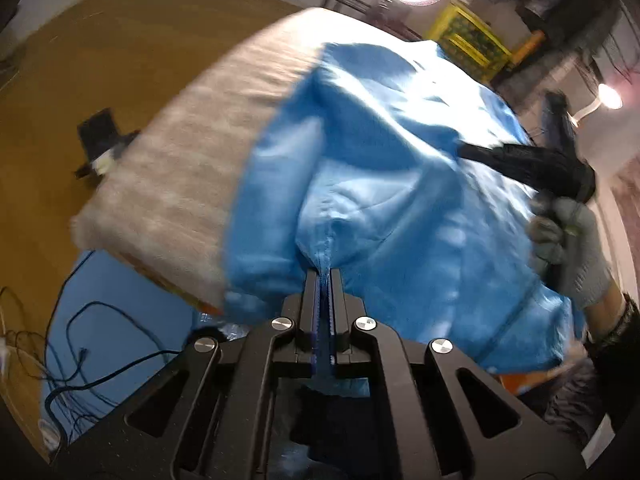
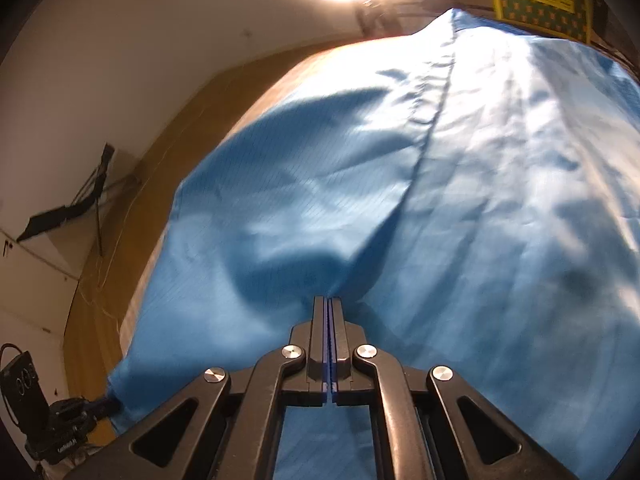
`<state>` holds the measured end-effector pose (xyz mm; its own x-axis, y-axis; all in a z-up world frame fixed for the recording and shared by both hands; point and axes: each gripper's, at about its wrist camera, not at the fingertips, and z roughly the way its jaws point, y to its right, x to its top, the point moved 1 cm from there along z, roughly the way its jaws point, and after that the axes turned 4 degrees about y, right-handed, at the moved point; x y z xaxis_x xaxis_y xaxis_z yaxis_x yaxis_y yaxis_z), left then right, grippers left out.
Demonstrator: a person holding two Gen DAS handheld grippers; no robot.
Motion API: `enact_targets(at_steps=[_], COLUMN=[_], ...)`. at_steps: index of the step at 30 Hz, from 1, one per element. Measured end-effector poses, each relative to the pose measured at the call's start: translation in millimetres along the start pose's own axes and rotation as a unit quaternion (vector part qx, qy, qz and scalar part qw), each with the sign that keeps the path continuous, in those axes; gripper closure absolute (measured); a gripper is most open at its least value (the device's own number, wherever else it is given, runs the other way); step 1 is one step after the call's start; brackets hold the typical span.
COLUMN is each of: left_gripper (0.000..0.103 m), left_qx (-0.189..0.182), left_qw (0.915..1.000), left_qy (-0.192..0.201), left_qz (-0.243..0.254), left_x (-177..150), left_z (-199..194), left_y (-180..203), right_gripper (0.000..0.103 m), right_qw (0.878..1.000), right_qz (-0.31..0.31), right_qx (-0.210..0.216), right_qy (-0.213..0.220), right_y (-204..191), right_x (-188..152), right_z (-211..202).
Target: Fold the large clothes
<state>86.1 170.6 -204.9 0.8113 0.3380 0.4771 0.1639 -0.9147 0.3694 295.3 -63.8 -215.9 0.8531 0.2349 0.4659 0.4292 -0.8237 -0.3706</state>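
A large light blue garment lies spread over a beige fuzzy cover on a table. My left gripper is shut on a seamed edge of the garment at its near side. The right gripper's body shows in the left wrist view at the garment's right edge, held in a gloved hand. In the right wrist view, my right gripper is shut on a pinch of the blue garment, which fills most of that view with a long seam running away from me.
Wood floor lies left of the table, with a black stand on it. Dark cables trail over a blue mat at lower left. A yellow patterned box stands behind the table. A black device sits at the right view's lower left.
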Motion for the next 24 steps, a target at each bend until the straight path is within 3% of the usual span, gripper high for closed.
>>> enact_targets(at_steps=[4,6,8,10,13,15,16,17,18,22,24], left_gripper=[0.102,0.102,0.102,0.102,0.102,0.102,0.102,0.102,0.102,0.102,0.102], left_qx=[-0.014,0.019,0.058,0.063,0.066,0.061,0.058,0.051,0.045,0.025,0.018], left_qw=[0.996,0.9944,0.9963,0.9974,0.997,0.9976,0.998,0.9984,0.9987,0.9988,0.9985], left_qy=[0.088,0.104,0.063,0.009,-0.029,-0.027,-0.019,-0.011,-0.006,0.003,-0.001], left_qz=[0.004,0.001,-0.005,-0.032,-0.028,-0.02,-0.018,-0.021,-0.025,-0.043,-0.052], left_x=[15.9,17.3,10.4,-2.9,-20.9,-24.0,-23.2,-20.7,-17.4,-9.8,-10.6], left_z=[-51.5,-61.0,-42.1,-17.5,1.6,-1.9,-7.2,-11.5,-13.2,-14.3,-13.8], left_y=[15.2,5.8,-11.3,-25.4,-27.2,-24.0,-22.5,-22.3,-24.1,-28.8,-33.5], right_gripper=[0.103,0.103,0.103,0.103,0.103,0.101,0.094,0.073,0.069,0.068,0.067], right_qw=[1.0,0.999,0.999,1.0,0.999,0.998,0.998,0.998,0.998,0.997,0.994], right_qz=[-0.015,-0.015,-0.01,-0.003,-0.018,-0.025,-0.026,-0.028,-0.03,-0.07,-0.102], right_qx=[0.012,0.015,0.0,-0.012,-0.046,-0.04,-0.047,-0.055,-0.057,-0.012,-0.009], right_qy=[0.019,0.042,0.049,0.027,-0.013,-0.029,-0.034,-0.033,-0.023,0.018,0.032], right_y=[-16.5,-15.9,-7.0,1.6,2.7,-0.5,-0.9,-2.1,-4.9,-35.0,-54.4], right_x=[12.4,23.2,26.3,20.9,4.8,1.7,2.8,5.1,8.6,27.6,45.1], right_z=[-12.1,-26.5,-29.7,-17.9,4.1,3.7,-0.7,-7.2,-19.8,-71.3,-80.0])
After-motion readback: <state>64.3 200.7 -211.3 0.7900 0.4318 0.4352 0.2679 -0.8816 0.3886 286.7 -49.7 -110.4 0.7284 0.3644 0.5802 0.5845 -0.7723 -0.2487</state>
